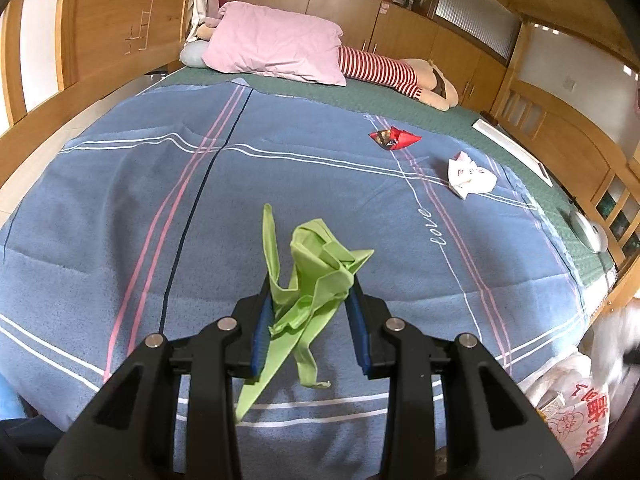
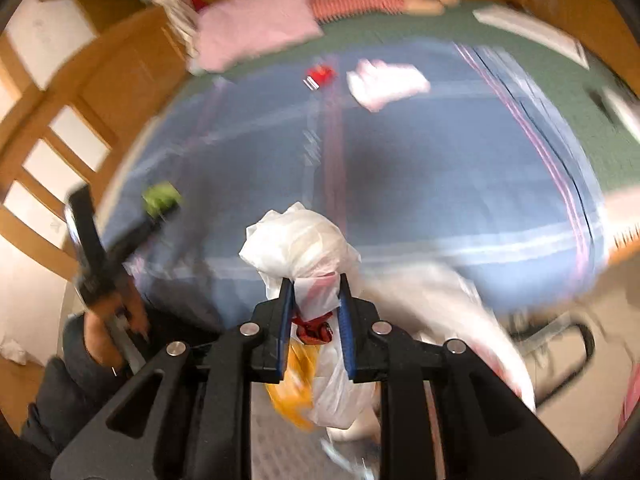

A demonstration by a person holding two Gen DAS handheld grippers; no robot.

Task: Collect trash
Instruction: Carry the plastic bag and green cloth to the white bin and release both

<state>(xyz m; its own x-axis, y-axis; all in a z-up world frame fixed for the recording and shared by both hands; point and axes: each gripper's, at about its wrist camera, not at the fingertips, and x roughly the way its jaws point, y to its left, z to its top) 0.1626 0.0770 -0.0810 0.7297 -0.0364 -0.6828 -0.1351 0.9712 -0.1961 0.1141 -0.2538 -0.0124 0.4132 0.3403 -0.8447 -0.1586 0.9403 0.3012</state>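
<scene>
Above the bed's [image 1: 120, 208] near edge, jaws clench green scrap [image 1: 316, 280] and white bag [image 2: 316, 264].

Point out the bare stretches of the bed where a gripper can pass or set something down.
Bare blanket runs wide from the pink pillow to the left gripper, which is shut on green scrap. The crowded part is far right: red wrapper and white crumpled paper lie close together. The near-right edge is taken by the white bag, gripped by the right gripper.
</scene>
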